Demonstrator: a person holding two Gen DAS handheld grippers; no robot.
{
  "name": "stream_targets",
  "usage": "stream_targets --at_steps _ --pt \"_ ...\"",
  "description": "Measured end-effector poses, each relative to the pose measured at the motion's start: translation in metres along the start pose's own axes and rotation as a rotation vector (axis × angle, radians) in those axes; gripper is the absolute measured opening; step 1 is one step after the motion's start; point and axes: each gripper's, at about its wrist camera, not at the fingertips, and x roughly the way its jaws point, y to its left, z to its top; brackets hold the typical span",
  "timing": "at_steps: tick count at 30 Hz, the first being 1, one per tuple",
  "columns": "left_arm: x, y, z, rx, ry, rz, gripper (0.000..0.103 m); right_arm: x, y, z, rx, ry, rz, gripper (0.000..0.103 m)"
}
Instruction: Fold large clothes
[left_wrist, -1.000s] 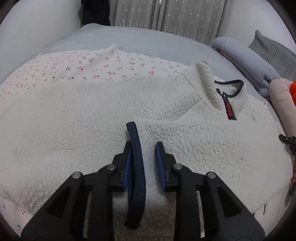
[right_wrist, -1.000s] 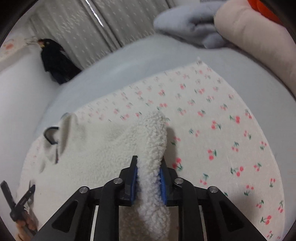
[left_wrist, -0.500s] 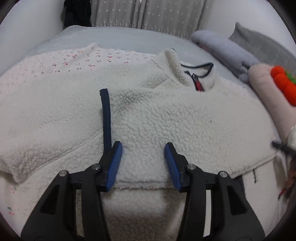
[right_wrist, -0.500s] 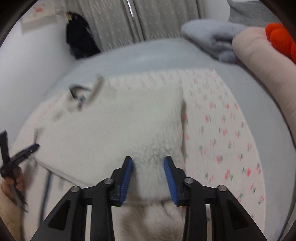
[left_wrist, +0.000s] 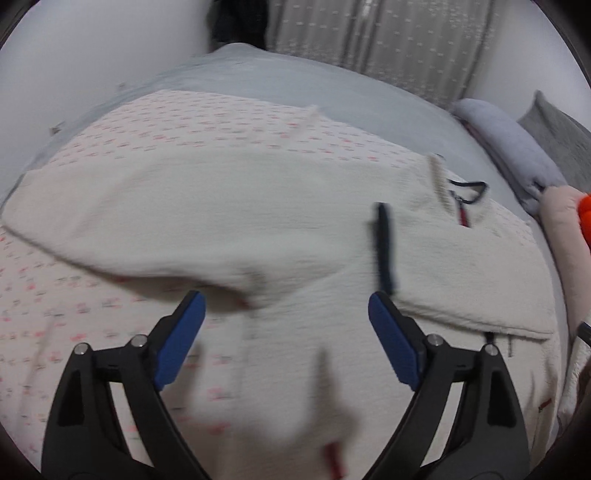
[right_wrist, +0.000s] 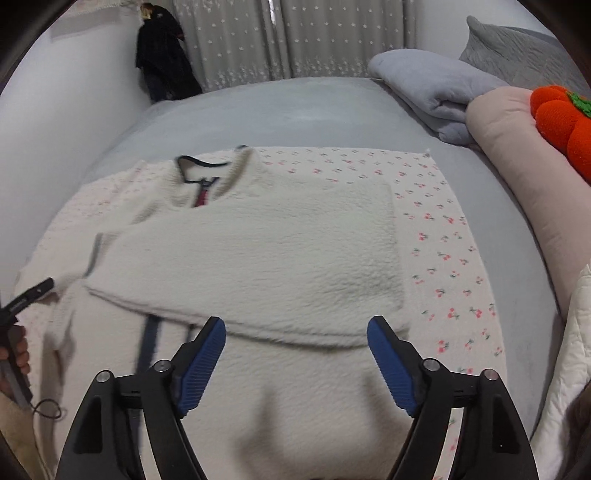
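1. Left claw: jaws spread wide, nothing between them; right claw: jaws likewise wide apart and empty.
2. Location: the fleece pullover lies flat on the cherry-print sheet, which is spread over the grey bed; both claws hover at the end of the pullover opposite its collar.
3. Orientation: the long axis appears to run from the collar down to the hem nearest the claws; the collar points toward the curtain; both sleeves are folded across the chest, the dark cuff lying on top.
4. Risk: the thick pile is springy; the crossed sleeves could slide off the collar line when the hem is lifted, causing a lopsided fold.
5. Risk: a low grab could pinch the sheet along with the hem; the left view is blurred, so the hem edge there is uncertain.
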Motion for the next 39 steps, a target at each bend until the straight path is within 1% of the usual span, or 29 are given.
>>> stream_targets --at_steps 2,4,7,9,11,14,16,18,19,20,21,22,23,24,25,26,27,29,31,34,35,39 --pt "-0.006 0.032 -0.002 -0.037 0.001 0.044 0.092 -0.013 0.013 -0.005 -0.001 -0.029 0.046 0.087" --pt "-0.010 0.070 -0.004 -0.094 0.001 0.091 0.092 -0.019 0.027 -0.011 -0.002 -0.045 0.066 0.088" --pt "-0.011 0.134 -0.009 -0.216 0.002 0.137 0.092 -0.017 0.044 -0.019 -0.035 -0.028 0.053 0.088" --pt "-0.005 0.173 -0.012 -0.303 0.010 0.161 0.092 -0.013 0.055 -0.022 -0.064 -0.026 0.044 0.088" --pt "0.003 0.211 -0.013 -0.376 0.006 0.201 0.092 -0.008 0.060 -0.024 -0.071 -0.018 0.046 0.088" --pt "0.016 0.258 -0.010 -0.456 -0.015 0.259 0.092 -0.001 0.068 -0.025 -0.088 0.000 0.047 0.088" --pt "0.026 0.280 -0.005 -0.488 -0.024 0.257 0.092 0.002 0.069 -0.026 -0.096 0.001 0.038 0.088" --pt "0.041 0.302 -0.002 -0.546 -0.017 0.210 0.092 0.006 0.069 -0.024 -0.095 0.003 0.021 0.088" --pt "0.045 0.310 0.000 -0.573 -0.034 0.205 0.091 0.008 0.068 -0.023 -0.094 0.005 0.014 0.088" --pt "0.047 0.313 0.004 -0.580 -0.068 0.207 0.091 0.010 0.068 -0.022 -0.093 0.007 0.009 0.088" --pt "0.048 0.313 0.007 -0.580 -0.084 0.216 0.088 0.013 0.067 -0.022 -0.090 0.011 0.002 0.088" --pt "0.050 0.313 0.010 -0.576 -0.097 0.225 0.079 0.016 0.066 -0.022 -0.089 0.018 -0.005 0.088" --pt "0.054 0.312 0.014 -0.567 -0.112 0.233 0.073 0.019 0.065 -0.022 -0.089 0.024 -0.012 0.088" --pt "0.056 0.312 0.018 -0.563 -0.117 0.237 0.051 0.023 0.064 -0.022 -0.088 0.032 -0.017 0.088" --pt "0.058 0.312 0.021 -0.573 -0.122 0.230 0.020 0.025 0.063 -0.023 -0.085 0.037 -0.018 0.088" --pt "0.058 0.314 0.024 -0.596 -0.127 0.220 0.017 0.028 0.061 -0.023 -0.080 0.045 -0.017 0.088" --pt "0.055 0.316 0.028 -0.625 -0.150 0.201 0.013 0.030 0.060 -0.024 -0.073 0.051 -0.013 0.088" --pt "0.041 0.311 0.032 -0.635 -0.205 0.171 0.012 0.031 0.055 -0.024 -0.055 0.057 -0.008 0.088" --pt "0.024 0.299 0.041 -0.606 -0.254 0.160 0.011 0.028 0.050 -0.023 -0.038 0.046 -0.007 0.088" --pt "0.000 0.274 0.059 -0.558 -0.304 0.118 0.011 0.020 0.042 -0.019 0.000 0.021 0.012 0.088" --pt "-0.011 0.261 0.066 -0.531 -0.321 0.098 0.011 0.018 0.039 -0.018 0.010 0.017 0.021 0.088" --pt "-0.042 0.215 0.088 -0.478 -0.358 -0.001 0.011 0.009 0.031 -0.013 0.050 -0.003 0.057 0.088"
